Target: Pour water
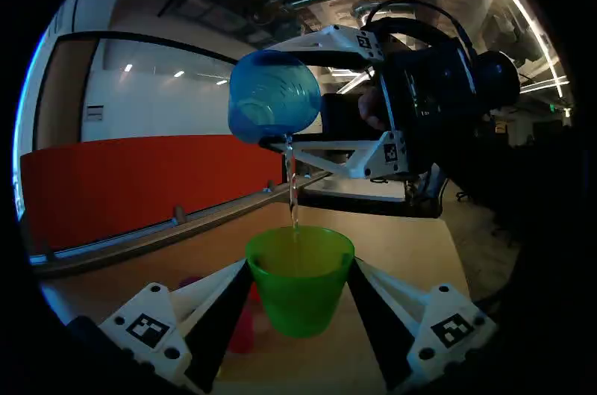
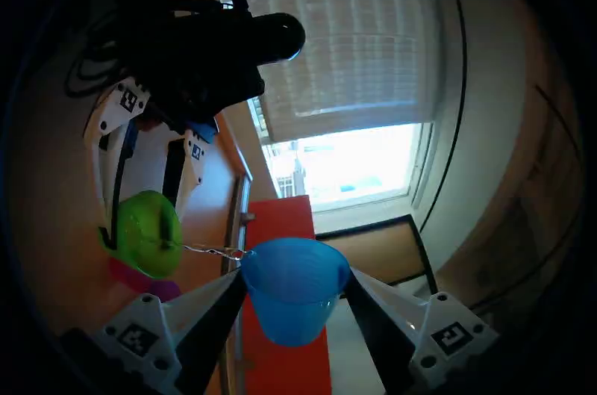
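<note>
Right gripper around tipped blue cup over green cup

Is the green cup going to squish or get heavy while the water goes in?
Probably squishy: the green cup looks like thin, see-through plastic, so the left gripper pinching its sides could dent it. It likely gets heavier as water streams in from the blue cup.
</note>
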### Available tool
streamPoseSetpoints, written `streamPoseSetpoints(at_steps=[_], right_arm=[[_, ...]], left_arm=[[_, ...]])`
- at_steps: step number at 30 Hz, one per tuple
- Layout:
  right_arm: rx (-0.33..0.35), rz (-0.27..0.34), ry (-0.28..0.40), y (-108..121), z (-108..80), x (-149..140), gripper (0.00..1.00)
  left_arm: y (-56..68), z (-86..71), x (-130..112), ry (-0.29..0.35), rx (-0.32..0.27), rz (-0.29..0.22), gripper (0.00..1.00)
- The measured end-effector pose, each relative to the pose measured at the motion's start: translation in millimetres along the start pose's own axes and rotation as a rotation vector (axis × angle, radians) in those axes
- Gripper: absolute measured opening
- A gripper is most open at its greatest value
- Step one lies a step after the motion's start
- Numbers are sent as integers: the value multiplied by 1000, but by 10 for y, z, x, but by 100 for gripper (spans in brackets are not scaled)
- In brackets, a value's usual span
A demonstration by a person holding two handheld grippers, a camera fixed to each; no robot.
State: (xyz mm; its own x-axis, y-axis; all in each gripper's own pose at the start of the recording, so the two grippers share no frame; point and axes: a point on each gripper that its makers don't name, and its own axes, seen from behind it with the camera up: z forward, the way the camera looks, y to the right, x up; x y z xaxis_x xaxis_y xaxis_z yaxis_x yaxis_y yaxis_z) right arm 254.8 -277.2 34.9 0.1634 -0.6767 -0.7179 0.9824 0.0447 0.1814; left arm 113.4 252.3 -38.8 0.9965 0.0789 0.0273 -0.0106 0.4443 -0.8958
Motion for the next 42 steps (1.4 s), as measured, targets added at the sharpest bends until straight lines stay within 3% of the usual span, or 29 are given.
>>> streamPoseSetpoints(at_steps=[42], right_arm=[[-24,-155,-20,60,68,-21,91]], left_arm=[[6,27,-16,-1,6,6,86]])
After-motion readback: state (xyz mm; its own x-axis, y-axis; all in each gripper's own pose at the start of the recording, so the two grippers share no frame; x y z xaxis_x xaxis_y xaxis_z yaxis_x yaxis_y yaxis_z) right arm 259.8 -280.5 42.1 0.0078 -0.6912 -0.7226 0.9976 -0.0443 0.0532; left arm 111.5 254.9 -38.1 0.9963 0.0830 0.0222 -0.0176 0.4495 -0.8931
